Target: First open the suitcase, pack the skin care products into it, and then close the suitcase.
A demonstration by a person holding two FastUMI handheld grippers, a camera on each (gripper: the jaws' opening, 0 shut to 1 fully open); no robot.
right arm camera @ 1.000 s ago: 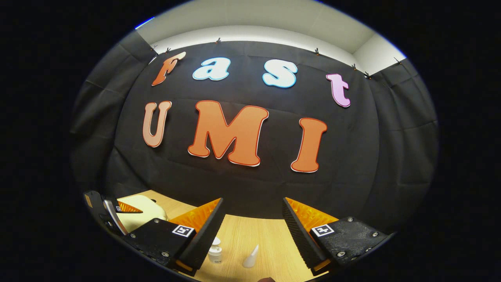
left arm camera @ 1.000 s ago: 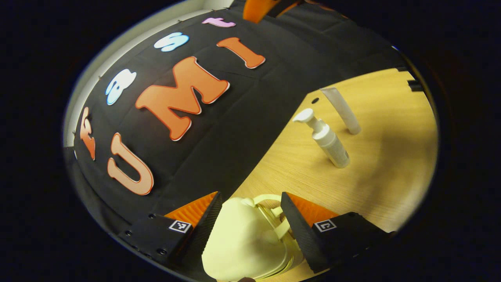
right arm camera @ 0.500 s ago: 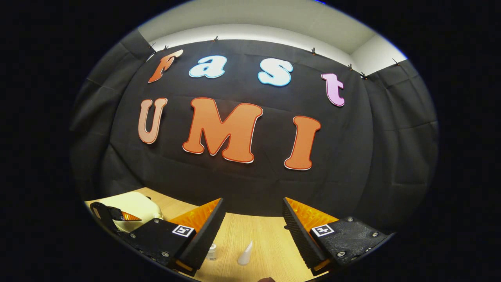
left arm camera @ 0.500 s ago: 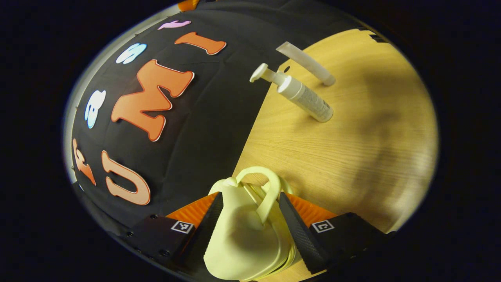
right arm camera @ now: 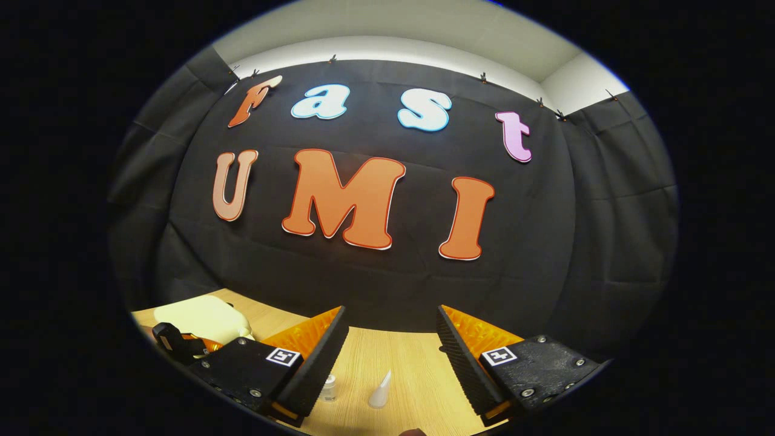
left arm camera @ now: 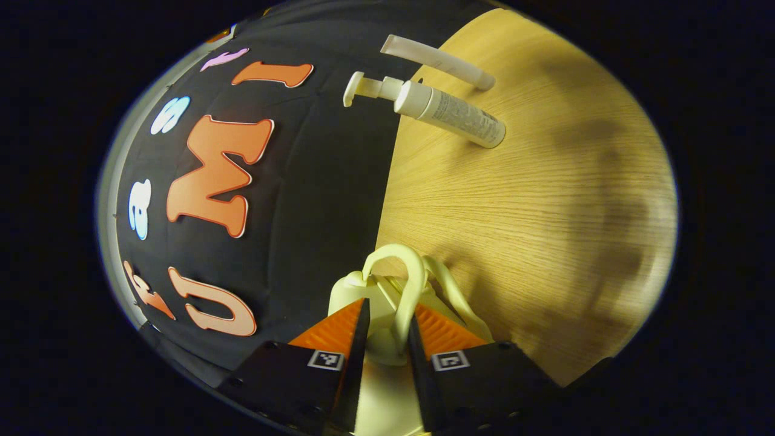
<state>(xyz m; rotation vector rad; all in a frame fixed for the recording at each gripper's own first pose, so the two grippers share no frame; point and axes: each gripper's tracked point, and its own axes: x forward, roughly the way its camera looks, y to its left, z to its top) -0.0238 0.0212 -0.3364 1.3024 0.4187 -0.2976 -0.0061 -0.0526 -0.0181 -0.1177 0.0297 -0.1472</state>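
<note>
A small pale-yellow suitcase lies at the bottom of the left gripper view, its two handle loops standing up. My left gripper is shut on the nearer loop at the case's top edge. A white pump bottle and a white tube stand further along the wooden table. In the right gripper view my right gripper hangs open above the table, nothing between its fingers. Below it are the bottle's top and the tube. The suitcase and left gripper sit at lower left.
The booth's black cloth wall runs along the table's far edge, close behind the suitcase. Bare wood lies between the suitcase and the two products.
My left gripper's fingers have closed from wide around the suitcase to narrow on its handle, and the hand has rolled and moved in. The right gripper has barely moved.
</note>
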